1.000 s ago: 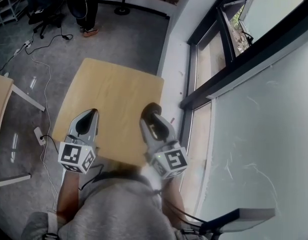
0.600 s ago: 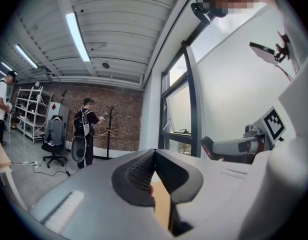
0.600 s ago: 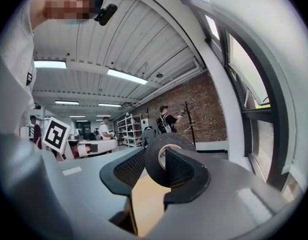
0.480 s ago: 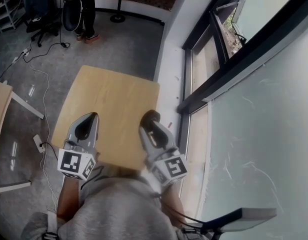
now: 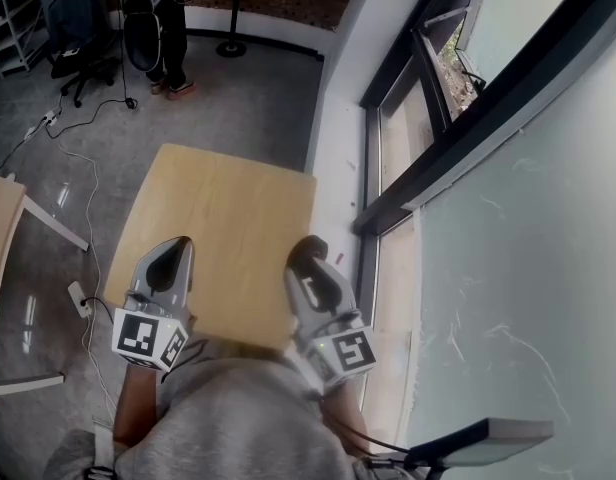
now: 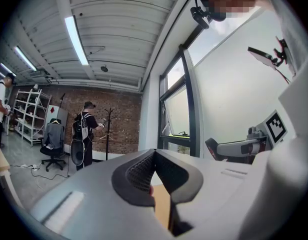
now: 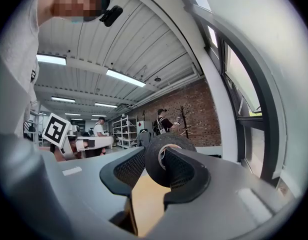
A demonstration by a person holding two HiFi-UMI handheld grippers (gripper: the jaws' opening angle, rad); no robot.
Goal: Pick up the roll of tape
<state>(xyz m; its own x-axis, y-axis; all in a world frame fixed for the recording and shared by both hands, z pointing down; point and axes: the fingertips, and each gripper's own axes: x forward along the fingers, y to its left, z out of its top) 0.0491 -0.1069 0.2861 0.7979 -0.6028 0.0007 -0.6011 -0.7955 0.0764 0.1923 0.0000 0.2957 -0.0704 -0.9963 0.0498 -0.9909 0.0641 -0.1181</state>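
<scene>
The roll of tape (image 7: pixel 154 170) is a black ring standing on edge between the jaws of my right gripper (image 7: pixel 161 160), which is shut on it. In the head view that gripper (image 5: pixel 308 255) hangs over the right front part of the small wooden table (image 5: pixel 223 218), with the dark roll (image 5: pixel 309 249) at its tip. My left gripper (image 5: pixel 172 251) hovers over the table's left front edge. In the left gripper view its jaws (image 6: pixel 154 153) meet at the tips, shut with nothing between them.
A tall window with a dark frame (image 5: pixel 408 138) runs along the right of the table. Cables (image 5: pixel 88 148) and a power strip (image 5: pixel 78 271) lie on the grey floor at left, beside another table (image 5: pixel 3 208). A person (image 5: pixel 158 18), an office chair (image 5: pixel 73 18) and a coat stand (image 5: pixel 233 18) are far back.
Both grippers have risen a little together, the right one still shut on the tape. The head view has tilted, so the table sits lower in the picture.
</scene>
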